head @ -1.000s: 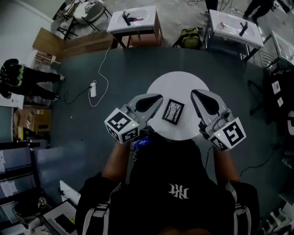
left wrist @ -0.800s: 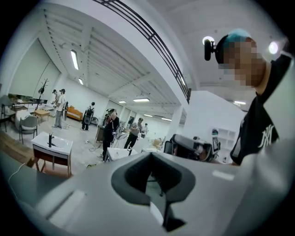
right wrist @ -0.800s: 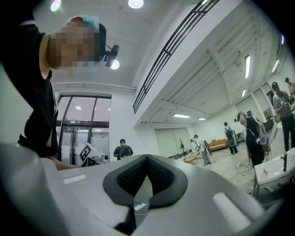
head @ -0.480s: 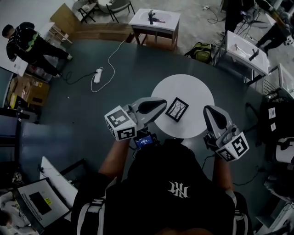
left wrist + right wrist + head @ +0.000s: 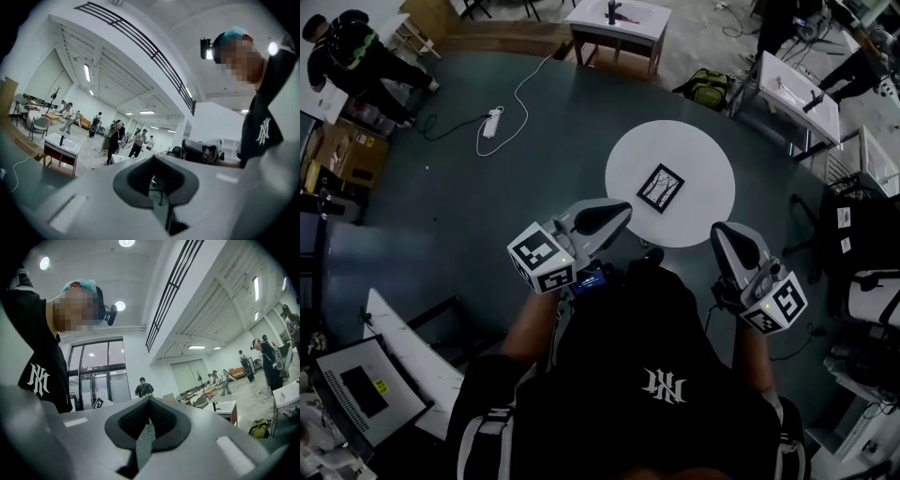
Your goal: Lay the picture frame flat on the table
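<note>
Both grippers have pulled back to the edge of the table [image 5: 703, 155], leaving the frame [image 5: 660, 187] behind.

A second ago they flanked the frame. Now the left gripper [image 5: 614, 214] has its tip at the round white table's lower-left rim. The right gripper [image 5: 727, 239] sits just off the lower-right rim. Each gripper's own view shows its jaws together with nothing between them. The frame rests near the table's middle, above picture centre, turned cornerwise. From straight above it seems to lie flat, though tilt is hard to judge.
</note>
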Motion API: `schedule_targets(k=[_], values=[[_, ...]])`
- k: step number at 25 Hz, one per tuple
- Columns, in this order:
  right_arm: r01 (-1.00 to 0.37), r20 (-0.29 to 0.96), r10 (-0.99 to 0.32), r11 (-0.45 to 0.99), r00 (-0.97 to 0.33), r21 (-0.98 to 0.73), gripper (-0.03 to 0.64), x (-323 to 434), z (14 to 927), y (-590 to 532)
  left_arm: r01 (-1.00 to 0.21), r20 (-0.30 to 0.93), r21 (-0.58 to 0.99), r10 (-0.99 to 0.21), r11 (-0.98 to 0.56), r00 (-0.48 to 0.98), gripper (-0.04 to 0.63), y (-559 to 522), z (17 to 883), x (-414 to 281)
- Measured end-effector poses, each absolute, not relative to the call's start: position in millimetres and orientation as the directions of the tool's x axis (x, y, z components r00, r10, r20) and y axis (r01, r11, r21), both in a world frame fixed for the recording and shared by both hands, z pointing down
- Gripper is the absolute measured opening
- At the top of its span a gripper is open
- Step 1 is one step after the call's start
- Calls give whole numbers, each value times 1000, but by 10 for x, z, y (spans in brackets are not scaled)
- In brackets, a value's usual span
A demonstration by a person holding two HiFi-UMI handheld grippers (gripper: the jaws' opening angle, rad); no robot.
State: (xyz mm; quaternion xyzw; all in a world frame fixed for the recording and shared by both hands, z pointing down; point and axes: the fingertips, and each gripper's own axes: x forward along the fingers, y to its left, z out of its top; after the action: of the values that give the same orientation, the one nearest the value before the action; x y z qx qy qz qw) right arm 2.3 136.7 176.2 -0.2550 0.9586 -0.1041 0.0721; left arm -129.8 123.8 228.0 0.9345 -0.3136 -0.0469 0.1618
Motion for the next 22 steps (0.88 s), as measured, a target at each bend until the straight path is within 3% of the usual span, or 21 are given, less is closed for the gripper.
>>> schedule_targets(k=[9, 16, 22], values=[[-430, -62, -449, 881, -891, -199, -1, 23, 1810, 1731, -587, 33, 312, -609, -747, 793, 0, 1716, 2373, -1139], [-290, -75, -306, 941, -949, -174, 0, 188, 1785, 2070, -612, 27, 205, -620, -764, 784, 0, 2254, 2137, -761], [-175, -57, -185, 974, -981, -141, 0, 500, 1657, 2614, -696, 11, 158, -704, -700, 710, 2, 2798, 1957, -386]])
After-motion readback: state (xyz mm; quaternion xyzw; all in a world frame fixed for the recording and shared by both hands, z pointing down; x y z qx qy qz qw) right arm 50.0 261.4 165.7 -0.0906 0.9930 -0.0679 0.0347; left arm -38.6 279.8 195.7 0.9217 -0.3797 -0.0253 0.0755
